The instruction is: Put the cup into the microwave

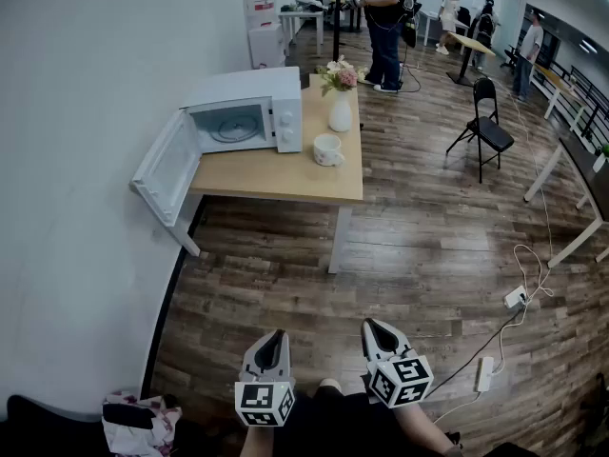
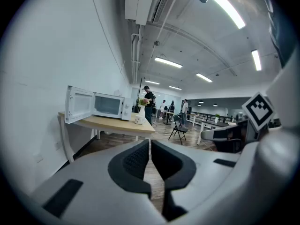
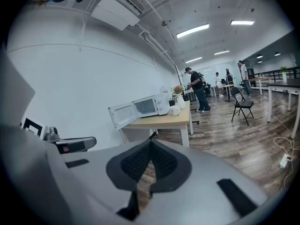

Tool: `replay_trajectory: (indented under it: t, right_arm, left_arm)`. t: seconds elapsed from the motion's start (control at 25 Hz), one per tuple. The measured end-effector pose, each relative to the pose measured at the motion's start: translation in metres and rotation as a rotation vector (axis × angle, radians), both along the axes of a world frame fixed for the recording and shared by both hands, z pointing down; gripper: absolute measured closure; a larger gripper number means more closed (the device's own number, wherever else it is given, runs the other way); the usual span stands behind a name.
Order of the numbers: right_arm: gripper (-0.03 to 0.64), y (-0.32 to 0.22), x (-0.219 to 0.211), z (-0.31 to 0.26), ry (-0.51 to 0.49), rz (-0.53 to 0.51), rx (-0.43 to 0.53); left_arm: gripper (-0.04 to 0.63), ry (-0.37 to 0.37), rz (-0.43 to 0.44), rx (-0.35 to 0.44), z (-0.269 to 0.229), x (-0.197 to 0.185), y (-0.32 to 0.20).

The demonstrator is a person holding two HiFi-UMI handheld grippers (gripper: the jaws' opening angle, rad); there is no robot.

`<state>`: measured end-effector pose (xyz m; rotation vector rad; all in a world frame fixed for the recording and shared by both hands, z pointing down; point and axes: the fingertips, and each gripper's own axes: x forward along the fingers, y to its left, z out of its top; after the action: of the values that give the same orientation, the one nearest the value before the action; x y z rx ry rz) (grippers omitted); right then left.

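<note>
A white cup [image 1: 327, 149] stands on the wooden table [image 1: 285, 177], just right of the white microwave [image 1: 249, 110], whose door [image 1: 168, 173] hangs wide open to the left. Both grippers are far back from the table, low over the floor. My left gripper [image 1: 275, 335] and right gripper [image 1: 374, 326] are side by side, both shut and holding nothing. The left gripper view has its closed jaws [image 2: 150, 142] aimed toward the microwave [image 2: 108, 105] and cup [image 2: 138, 119]. In the right gripper view, the shut gripper [image 3: 151, 142] points at the table with the cup [image 3: 175, 110].
A white vase of flowers [image 1: 340, 103] stands behind the cup. A black folding chair [image 1: 485, 127] stands to the right, with cables and a power strip [image 1: 515, 297] on the wood floor. People stand at the far end of the room. A white wall runs along the left.
</note>
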<state>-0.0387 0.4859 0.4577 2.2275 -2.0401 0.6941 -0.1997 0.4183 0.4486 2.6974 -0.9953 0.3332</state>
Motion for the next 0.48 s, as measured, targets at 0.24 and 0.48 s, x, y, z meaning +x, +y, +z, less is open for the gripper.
replay_trajectory:
  t: [0.24,0.48]
  right_arm:
    - [0.624,-0.0018,0.0013,0.0015,-0.006,-0.002,-0.001]
    - [0.623,-0.0066,0.0055,0.0006,-0.038,-0.007,0.037]
  left_arm:
    - [0.578,-0.006,-0.013,-0.006,0.0037,-0.0002,-0.0021]
    - [0.578,-0.005,-0.024,0.0,0.0057,0.0047,-0.0053]
